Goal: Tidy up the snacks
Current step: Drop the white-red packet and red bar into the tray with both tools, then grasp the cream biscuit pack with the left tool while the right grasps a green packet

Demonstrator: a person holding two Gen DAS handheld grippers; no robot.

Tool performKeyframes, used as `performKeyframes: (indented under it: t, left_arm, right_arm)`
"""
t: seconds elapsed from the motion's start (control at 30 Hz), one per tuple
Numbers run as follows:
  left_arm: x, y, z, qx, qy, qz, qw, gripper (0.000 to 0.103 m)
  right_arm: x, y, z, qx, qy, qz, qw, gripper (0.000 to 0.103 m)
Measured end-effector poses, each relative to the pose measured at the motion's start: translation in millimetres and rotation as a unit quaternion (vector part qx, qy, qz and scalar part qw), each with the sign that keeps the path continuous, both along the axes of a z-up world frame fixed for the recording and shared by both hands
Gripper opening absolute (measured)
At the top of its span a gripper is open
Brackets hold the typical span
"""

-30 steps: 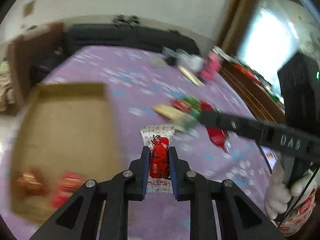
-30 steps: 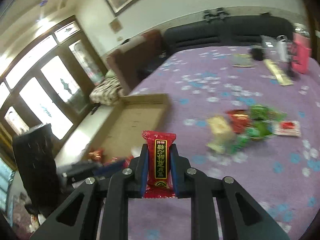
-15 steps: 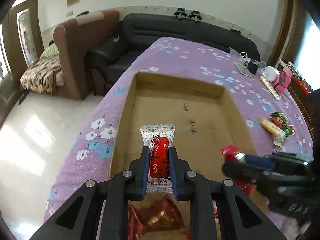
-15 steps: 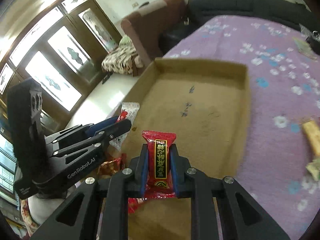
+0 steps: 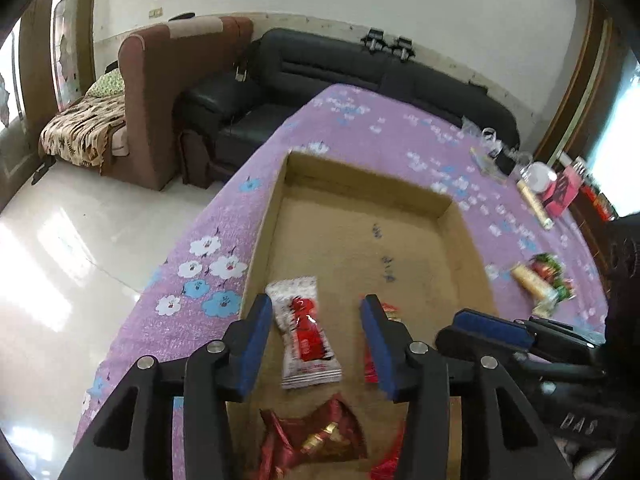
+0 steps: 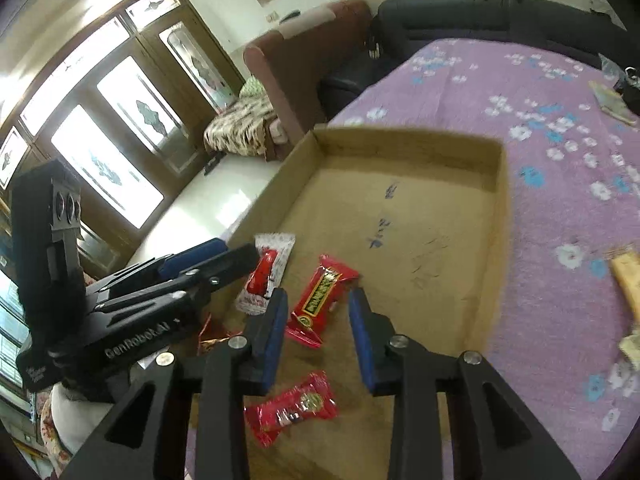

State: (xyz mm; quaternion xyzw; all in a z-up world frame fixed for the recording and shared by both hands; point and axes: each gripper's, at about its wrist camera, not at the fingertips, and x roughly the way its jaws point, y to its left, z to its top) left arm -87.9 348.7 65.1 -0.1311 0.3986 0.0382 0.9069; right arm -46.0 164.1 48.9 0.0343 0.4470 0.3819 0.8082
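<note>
Left gripper (image 5: 316,340) wide, empty, above white packet (image 5: 306,336) on box (image 5: 464,232) floor. Right gripper (image 6: 318,336) wide too, over red bar (image 6: 320,296). More snacks (image 5: 540,280) outside on cloth. Risk: withdrawing low, snagging wrappers, dragging them out.

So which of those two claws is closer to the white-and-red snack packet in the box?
Left. The white-and-red snack packet lies between the open jaws of the left gripper. The right gripper hangs over the neighbouring red bar, further off.
</note>
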Motion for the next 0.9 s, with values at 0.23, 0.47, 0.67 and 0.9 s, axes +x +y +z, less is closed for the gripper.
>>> performKeyframes:
  t: [0.23,0.47,0.67,0.9]
  left_arm:
    - [-24.0,-34.2,40.8,-0.043,-0.066,-0.039,0.9961,0.067]
    - [-29.5,-91.1,54.9,-0.07,-0.089,-0.107,0.9877,0.069]
    - [-29.2,-127.4,52.7,-0.064,-0.077,-0.145,0.9843,0.069]
    - [-32.1,-134.3,49.2,-0.054,-0.071,-0.148,0.9849,0.071]
  right_arm:
    - [12.5,-99.1,18.5,0.027,-0.018,-0.072,0.997,0.035]
    - [55.0,-196.5,6.4,-0.017,-0.022,-0.176,0.984,0.035]
    - [90.5,-178.3,-10.5,-0.074,-0.017,-0.15,0.986,0.035]
    - [105.2,-150.5,-32.9,-0.149,-0.033,-0.144,0.978,0.035]
